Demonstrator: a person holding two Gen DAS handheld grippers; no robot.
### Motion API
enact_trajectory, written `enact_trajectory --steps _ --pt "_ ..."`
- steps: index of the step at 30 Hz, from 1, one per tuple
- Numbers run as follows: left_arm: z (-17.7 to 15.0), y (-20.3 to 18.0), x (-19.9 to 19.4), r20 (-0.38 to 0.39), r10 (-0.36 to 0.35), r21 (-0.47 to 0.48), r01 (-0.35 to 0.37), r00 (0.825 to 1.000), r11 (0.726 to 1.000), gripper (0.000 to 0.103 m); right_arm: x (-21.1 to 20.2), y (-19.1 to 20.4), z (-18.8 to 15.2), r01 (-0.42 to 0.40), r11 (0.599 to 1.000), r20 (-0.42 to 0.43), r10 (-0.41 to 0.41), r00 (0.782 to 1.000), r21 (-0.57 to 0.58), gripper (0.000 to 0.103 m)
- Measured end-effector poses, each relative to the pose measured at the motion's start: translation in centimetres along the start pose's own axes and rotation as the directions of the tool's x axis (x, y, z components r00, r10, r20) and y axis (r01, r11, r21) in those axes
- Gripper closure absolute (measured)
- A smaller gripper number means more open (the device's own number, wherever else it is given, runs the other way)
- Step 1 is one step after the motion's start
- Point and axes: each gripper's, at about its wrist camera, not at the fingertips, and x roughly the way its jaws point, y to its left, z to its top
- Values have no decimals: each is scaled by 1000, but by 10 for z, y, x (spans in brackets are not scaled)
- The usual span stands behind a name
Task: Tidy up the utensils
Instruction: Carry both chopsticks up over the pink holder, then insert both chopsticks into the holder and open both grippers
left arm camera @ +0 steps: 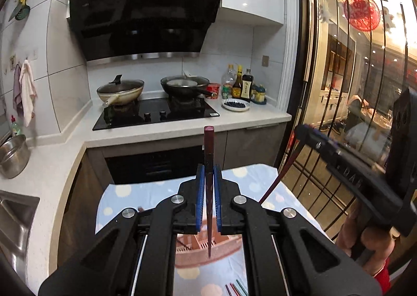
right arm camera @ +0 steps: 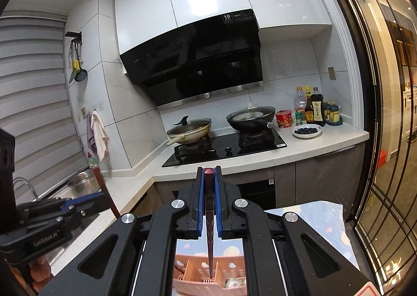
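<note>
My left gripper (left arm camera: 208,173) is shut on a dark red chopstick (left arm camera: 209,155) that stands upright, its tip pointing down over a pink slotted utensil basket (left arm camera: 194,254). My right gripper (right arm camera: 209,173) is shut on a second dark red chopstick (right arm camera: 209,178), also upright, its tip over the same basket (right arm camera: 198,277) with its dividers. The right gripper (left arm camera: 310,133) shows at the right in the left wrist view, with its chopstick (left arm camera: 282,174). The left gripper (right arm camera: 86,199) shows at the left in the right wrist view. Several more chopsticks (left arm camera: 235,288) lie on the cloth.
The basket sits on a table with a blue dotted cloth (left arm camera: 146,191). Beyond is a counter with a stove (left arm camera: 156,113), two woks (left arm camera: 121,90), sauce bottles (left arm camera: 242,85) and a plate (left arm camera: 235,105). A sink (left arm camera: 13,215) and a steel pot (left arm camera: 13,155) are on the left. A glass door (left arm camera: 351,87) is on the right.
</note>
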Motion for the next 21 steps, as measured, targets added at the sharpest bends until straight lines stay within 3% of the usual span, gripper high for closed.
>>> enact_trajectory --steps 8,17,19,20,21 --pt "14 17 28 -18 -6 -20 6 1000 1000 96 38 11 -6 12 1000 -46 -13 999 -18 96" --pt "-21 25 62 -120 -38 -51 32 992 998 96 68 6 -46 49 998 -142 -52 988 -26 96" --pt "-33 26 67 -137 -33 -49 26 990 998 96 67 2 -55 59 998 -148 -62 987 -23 89" --pt "-38 27 68 -140 -18 -45 12 990 999 90 65 -1 -58 74 997 -150 -76 986 -22 73" --pt "-45 27 67 -140 1 -47 -8 990 999 78 60 -3 -62 84 996 -143 -85 986 -15 49"
